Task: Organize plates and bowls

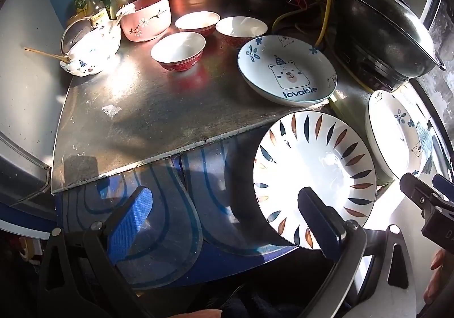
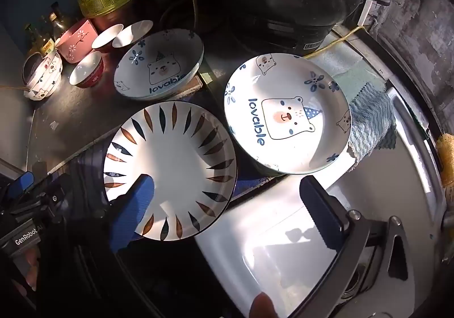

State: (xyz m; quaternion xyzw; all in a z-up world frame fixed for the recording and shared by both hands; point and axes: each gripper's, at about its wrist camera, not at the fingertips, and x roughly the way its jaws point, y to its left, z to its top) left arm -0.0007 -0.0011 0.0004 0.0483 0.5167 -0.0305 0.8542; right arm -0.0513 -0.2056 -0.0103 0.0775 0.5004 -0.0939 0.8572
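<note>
Inspection of the worn steel counter (image 1: 136, 108): plates and bowls remain scattered, so sorting is judged to be at an early stage.

Left tongs (image 1: 224, 207) stand spread wide and hold nothing; one finger overlaps the near rim of the white round ceramic plate with brown and blue leaf marks (image 1: 315, 176), which overhangs the near counter edge. Whether that finger touches the plate cannot be told. Right tongs (image 2: 227, 201) are likewise spread and empty, poised near the leaf plate and the right-hand white bear-print "lovable" plate (image 2: 286, 113), which lies tilted by the steel sink (image 2: 283, 233).

A second bear-print "lovable" plate (image 1: 286, 71) sits flat farther back. Three red-sided white-lined bowls (image 1: 178, 51) cluster far left of it, with a pink flowered bowl (image 1: 146, 18) and a white bear-print bowl (image 1: 90, 51) beyond.

Step in hand, as judged: approach to a plate. Next move calls for closing on one rim firmly, lifting level, and stacking like with like, the two bear plates together
</note>
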